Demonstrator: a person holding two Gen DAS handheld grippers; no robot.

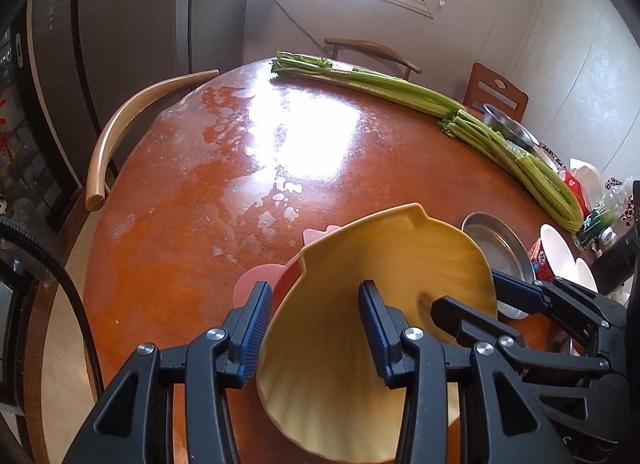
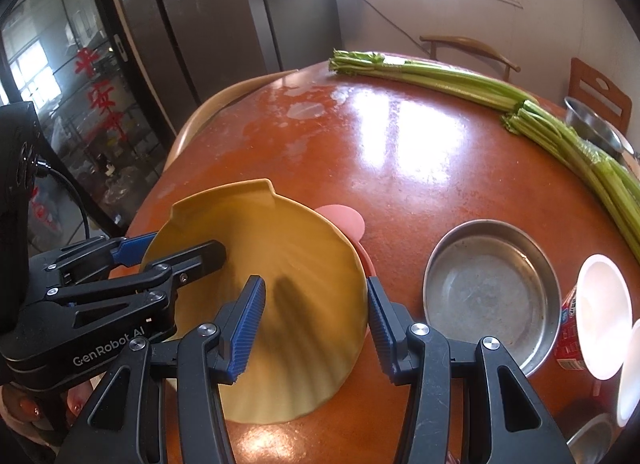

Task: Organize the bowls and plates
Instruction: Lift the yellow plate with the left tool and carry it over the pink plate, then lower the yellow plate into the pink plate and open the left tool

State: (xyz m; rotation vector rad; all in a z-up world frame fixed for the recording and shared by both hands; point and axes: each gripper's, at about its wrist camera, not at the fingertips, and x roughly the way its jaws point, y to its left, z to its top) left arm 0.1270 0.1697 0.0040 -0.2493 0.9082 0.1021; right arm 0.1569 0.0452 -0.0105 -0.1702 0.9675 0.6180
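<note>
A yellow shell-shaped plate (image 1: 384, 288) is tilted above a pink plate (image 1: 250, 284) on the round red table (image 1: 200, 203). In the left wrist view, my left gripper (image 1: 316, 328) straddles the yellow plate's left edge, one finger either side, with a wide gap. My right gripper (image 1: 468, 304) straddles its right edge. In the right wrist view, the yellow plate (image 2: 280, 264) lies between my right gripper's (image 2: 316, 328) spread fingers, and the left gripper (image 2: 176, 252) has a finger above and a finger below its left rim. The pink plate (image 2: 344, 219) peeks out behind.
A metal pan (image 2: 492, 292) lies right of the plates. White bowls (image 2: 604, 316) and a red package (image 2: 568, 340) sit at the right edge. Celery bunches (image 2: 460, 83) run along the far side, with a steel bowl (image 2: 596, 131) behind. Chairs (image 1: 132, 123) surround the table.
</note>
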